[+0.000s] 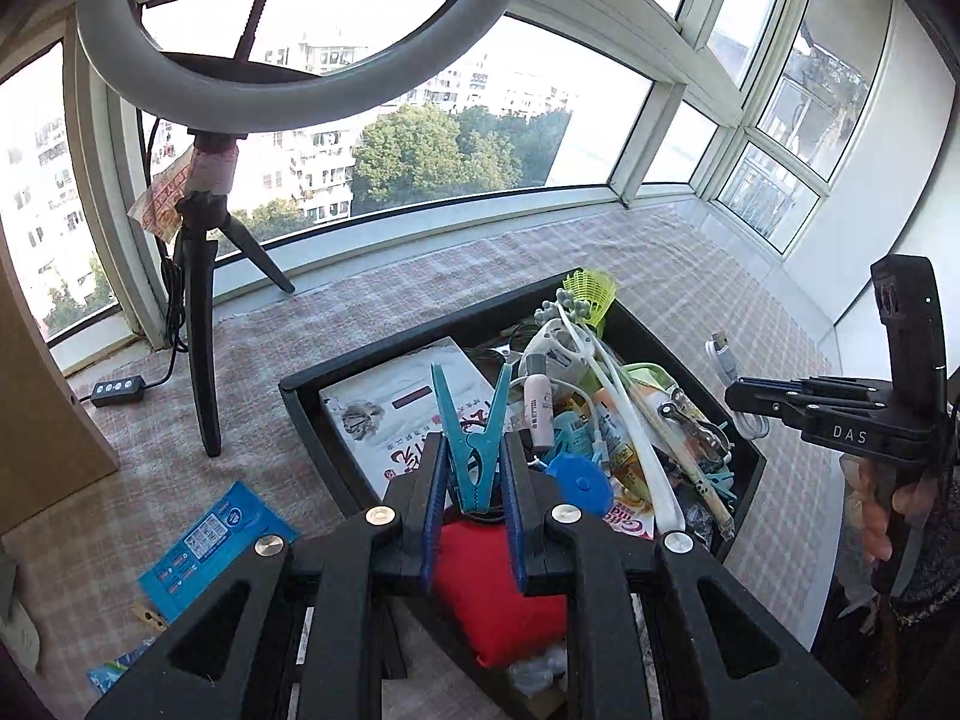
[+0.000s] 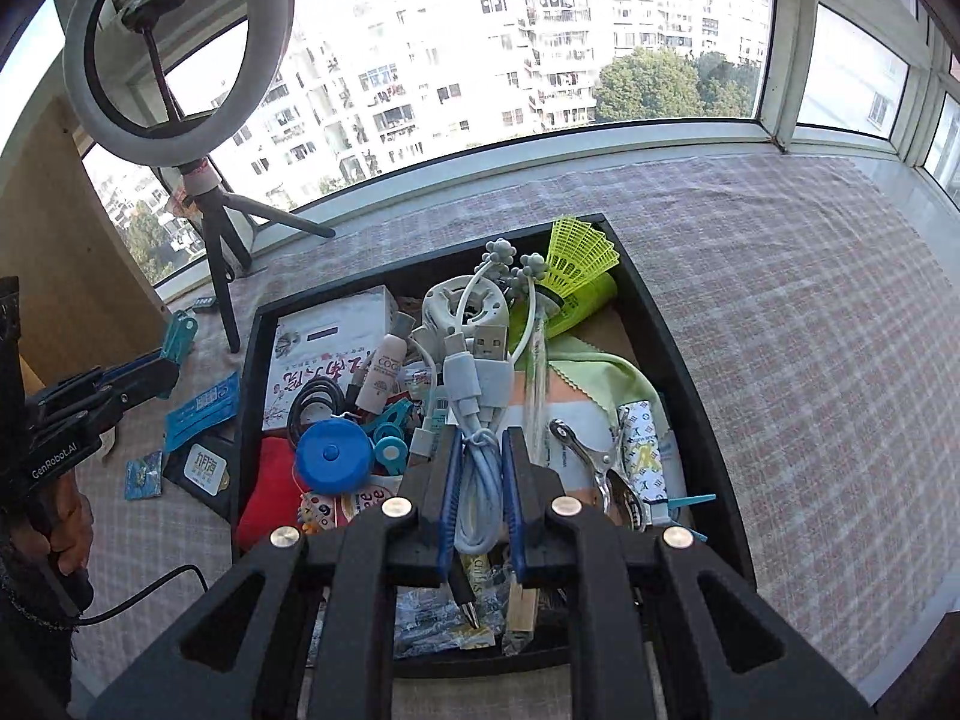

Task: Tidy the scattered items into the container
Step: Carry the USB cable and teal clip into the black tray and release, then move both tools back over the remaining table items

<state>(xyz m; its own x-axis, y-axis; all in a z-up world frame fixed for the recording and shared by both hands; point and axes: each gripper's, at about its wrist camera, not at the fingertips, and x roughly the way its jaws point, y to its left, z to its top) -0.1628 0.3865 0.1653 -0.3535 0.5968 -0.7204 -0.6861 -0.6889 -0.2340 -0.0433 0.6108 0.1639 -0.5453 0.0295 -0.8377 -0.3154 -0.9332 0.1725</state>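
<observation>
Left claw [image 1: 474, 474] clamped on a teal clothespin [image 1: 474, 444], open end pointing up, held above the near-left part of the black tray [image 1: 312, 414]. Right claw [image 2: 480, 474] clamped on a bundled white USB cable [image 2: 477, 420] over the tray's middle. Tray sits on the checked surface [image 2: 810, 330], already crowded: blue tape measure [image 2: 330, 456], yellow shuttlecock [image 2: 579, 252], booklet [image 2: 324, 348].

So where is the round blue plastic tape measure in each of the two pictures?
Left wrist view: round blue plastic tape measure lies in the black tray, just right of the hand-held gripper's fingers.
Right wrist view: it lies left of centre in the tray.
Shared landmark: yellow-green plastic shuttlecock at the tray's far corner.
</observation>
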